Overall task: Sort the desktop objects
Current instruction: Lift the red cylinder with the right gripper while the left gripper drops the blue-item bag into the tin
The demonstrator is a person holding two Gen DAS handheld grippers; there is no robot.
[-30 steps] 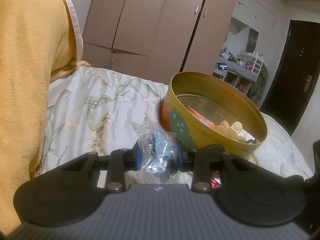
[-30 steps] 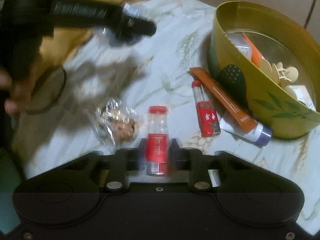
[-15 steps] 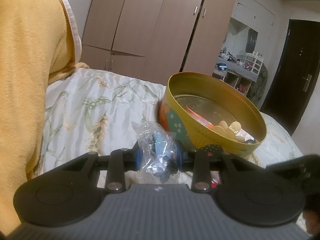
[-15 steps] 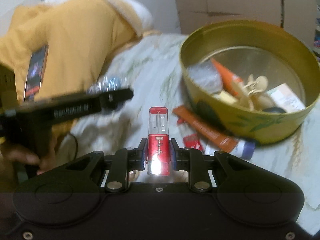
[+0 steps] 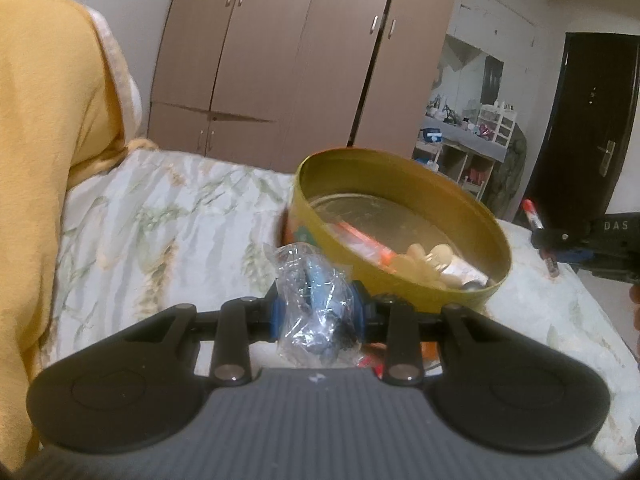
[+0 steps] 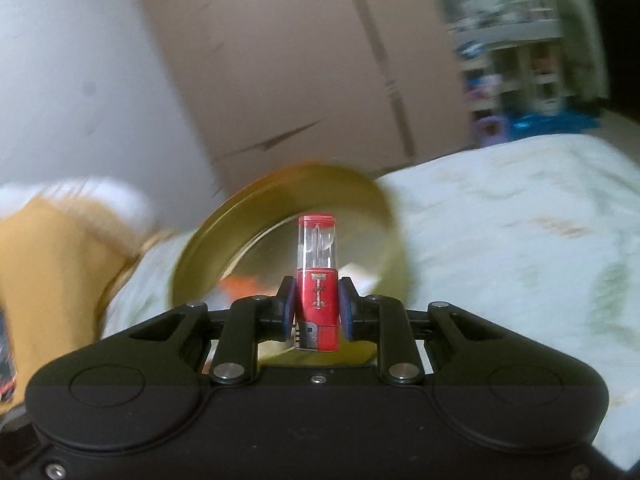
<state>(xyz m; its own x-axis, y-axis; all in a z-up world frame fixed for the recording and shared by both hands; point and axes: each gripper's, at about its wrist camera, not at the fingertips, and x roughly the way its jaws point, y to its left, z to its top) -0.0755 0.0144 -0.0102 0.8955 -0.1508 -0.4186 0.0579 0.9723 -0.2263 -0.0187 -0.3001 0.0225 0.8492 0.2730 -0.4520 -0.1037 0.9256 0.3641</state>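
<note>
Lighter (image 6: pixel 318 280) clamped upright in R gripper (image 6: pixel 318 312) in front of tin's (image 5: pixel 472 216) near rim, above bed (image 5: pixel 168 216); plastic bag (image 5: pixel 316 304) pinched in L gripper (image 5: pixel 318 316) beside tin's near-left wall, orange tube (image 5: pixel 360 240) inside tin.

Round gold tin (image 5: pixel 400 216) sits open on the bedspread, green-leaf print on its outer wall, rim tipped a little toward the left camera. Inside it: an orange tube (image 5: pixel 362 240) lying slantwise, cream clips (image 5: pixel 428 260) heaped at the near wall, a pale box beside them. Crinkled clear bag (image 5: pixel 316 300) with blue and dark bits inside, off the bed, just in front of the tin. Red lighter (image 6: pixel 318 280) with a clear top and red cap stands upright, in the air before the tin's mouth (image 6: pixel 288 240); that view is blurred.
</note>
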